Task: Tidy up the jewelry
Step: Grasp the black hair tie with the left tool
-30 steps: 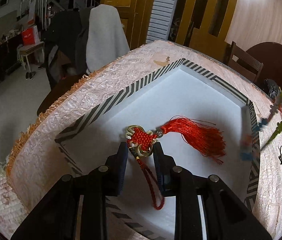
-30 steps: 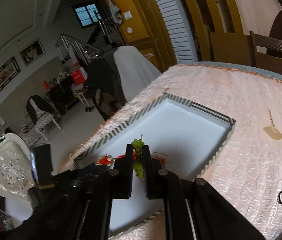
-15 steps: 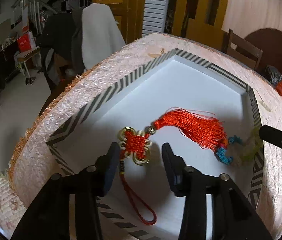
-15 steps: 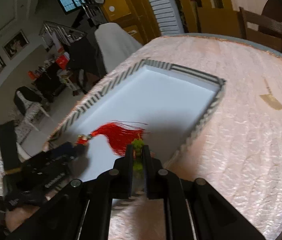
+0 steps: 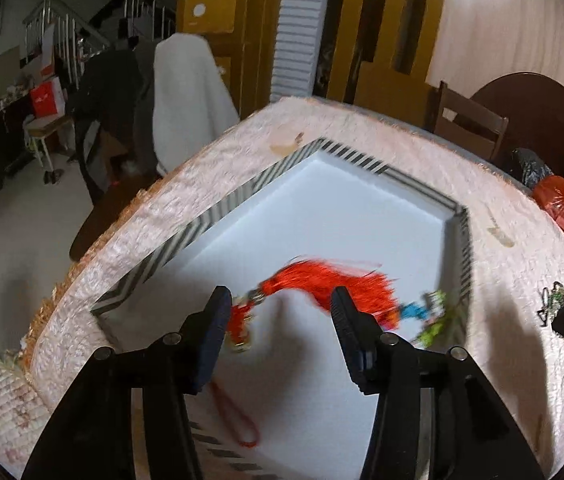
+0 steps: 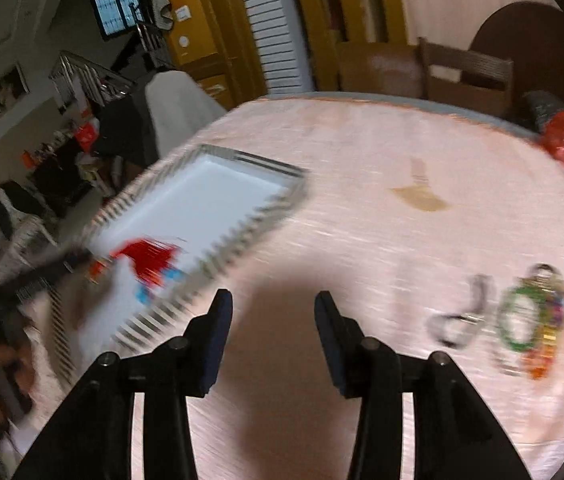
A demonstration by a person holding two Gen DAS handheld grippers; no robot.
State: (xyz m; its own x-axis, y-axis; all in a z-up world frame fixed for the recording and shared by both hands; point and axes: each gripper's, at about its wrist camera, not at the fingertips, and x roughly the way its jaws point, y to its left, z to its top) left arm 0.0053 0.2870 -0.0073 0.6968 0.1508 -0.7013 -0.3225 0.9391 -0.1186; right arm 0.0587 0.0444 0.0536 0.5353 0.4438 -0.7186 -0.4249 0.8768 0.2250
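A white tray with a striped rim (image 5: pixel 218 212) sits on the pink tablecloth. Inside lies a red knot ornament with a tassel (image 5: pixel 321 284). A green and blue beaded piece (image 5: pixel 429 316) lies beside it near the tray's right rim. My left gripper (image 5: pixel 280 308) hovers open above the knot and holds nothing. In the right wrist view the right gripper (image 6: pixel 274 312) is over bare cloth to the right of the tray (image 6: pixel 202 200). Its jaws are opening with nothing between them. A green beaded ring (image 6: pixel 521 316) and a dark cord with a clasp (image 6: pixel 457 320) lie on the cloth to its right.
A red plastic bag (image 5: pixel 561 204) sits at the table's far right edge, with a wooden chair (image 5: pixel 469 128) behind it. A brown stain (image 6: pixel 417 196) marks the cloth. A chair draped in white (image 5: pixel 186 92) stands beyond the table's fringed left edge.
The left gripper let go of the red knot and drew back upward. The right gripper carried the green and blue piece into the tray, released it, and swung right over the cloth.
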